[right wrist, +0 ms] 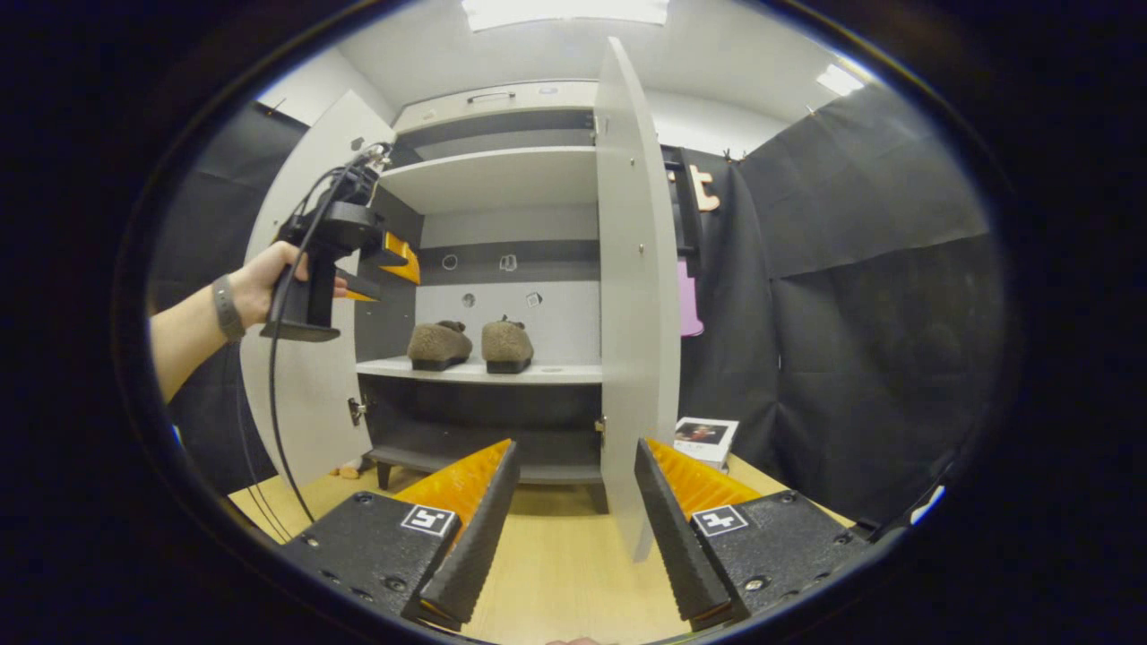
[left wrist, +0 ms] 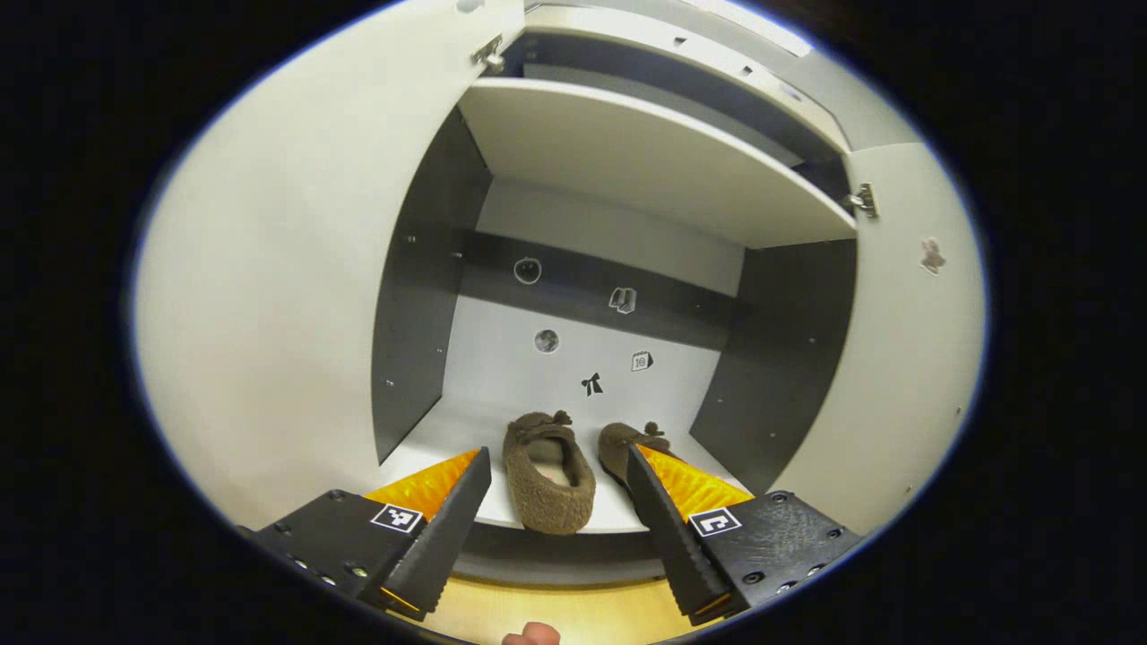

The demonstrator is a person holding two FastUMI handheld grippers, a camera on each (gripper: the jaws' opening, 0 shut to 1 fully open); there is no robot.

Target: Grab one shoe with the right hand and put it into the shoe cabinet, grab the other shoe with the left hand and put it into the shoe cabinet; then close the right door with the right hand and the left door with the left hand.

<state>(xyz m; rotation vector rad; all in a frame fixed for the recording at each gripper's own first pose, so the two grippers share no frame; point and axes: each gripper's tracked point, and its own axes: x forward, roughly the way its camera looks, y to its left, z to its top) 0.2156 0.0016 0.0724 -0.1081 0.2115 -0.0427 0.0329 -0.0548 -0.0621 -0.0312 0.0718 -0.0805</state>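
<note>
On cabinet shelf [right wrist: 556, 370]: both shoes [right wrist: 470, 345] | both grippers' jaws wide open, empty

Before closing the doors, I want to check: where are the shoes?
Both brown shoes stand side by side on the cabinet's middle shelf, between the open doors, in the right gripper view.

Two fuzzy, suede-like cloth shoes [right wrist: 439, 345] sit on the cabinet's [right wrist: 502, 170] smooth matt shelf [right wrist: 564, 371]; below the cabinet, the floor [right wrist: 556, 555] looks like pale smooth wood.
</note>
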